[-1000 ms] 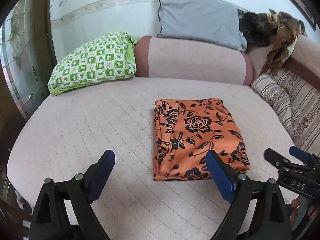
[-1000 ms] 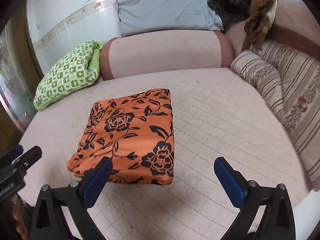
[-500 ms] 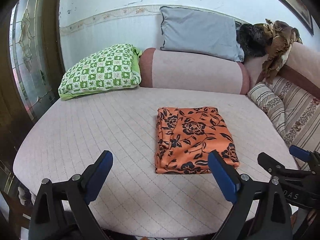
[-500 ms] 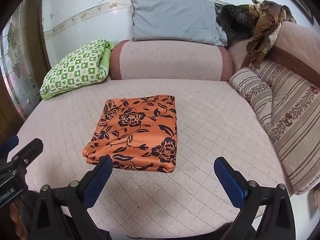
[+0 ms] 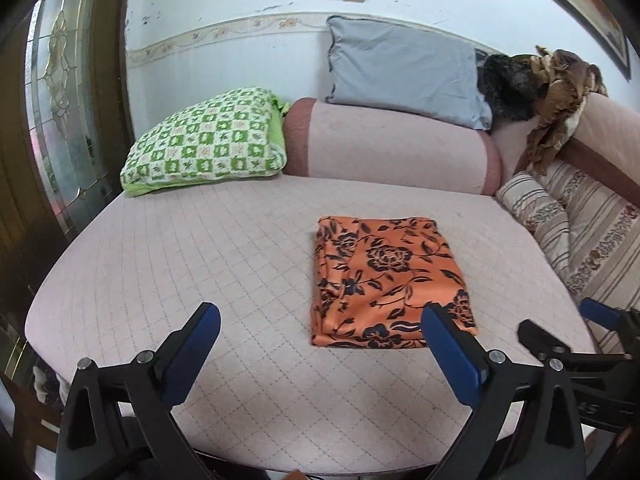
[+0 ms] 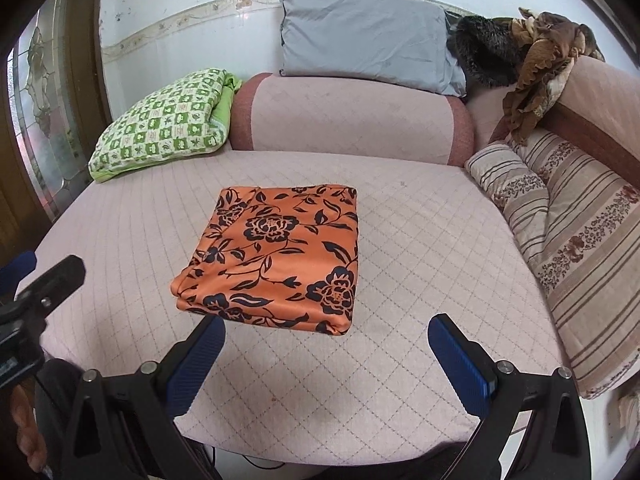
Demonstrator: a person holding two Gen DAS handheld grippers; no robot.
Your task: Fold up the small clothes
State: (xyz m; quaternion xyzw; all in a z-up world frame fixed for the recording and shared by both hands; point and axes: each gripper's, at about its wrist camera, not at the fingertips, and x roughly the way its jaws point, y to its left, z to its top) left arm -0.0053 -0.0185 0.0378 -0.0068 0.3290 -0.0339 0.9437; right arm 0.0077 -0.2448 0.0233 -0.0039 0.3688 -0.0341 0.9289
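A pink quilted bed [image 5: 168,264] is carrying the folded orange floral garment [image 5: 384,280] near its middle. The left gripper [image 5: 320,344] is opening its fingers, nothing between them; the right gripper [image 6: 326,344] is hovering wide apart, empty, nearside of the garment.

Orange garment [image 5: 386,280] [image 6: 276,256], black rose-and-leaf print, smooth slightly glossy fabric. Folded into compact, roughly rectangular stack of several layers; layered edges visible along left side in left wrist view. Top face flat, mild creases near left edge; near corners slightly rounded. Lies flat near middle of pale pink quilted sofa seat [image 5: 180,264] [image 6: 420,220], well apart from cushions at back and side. Nothing touching it; rests free on seat.
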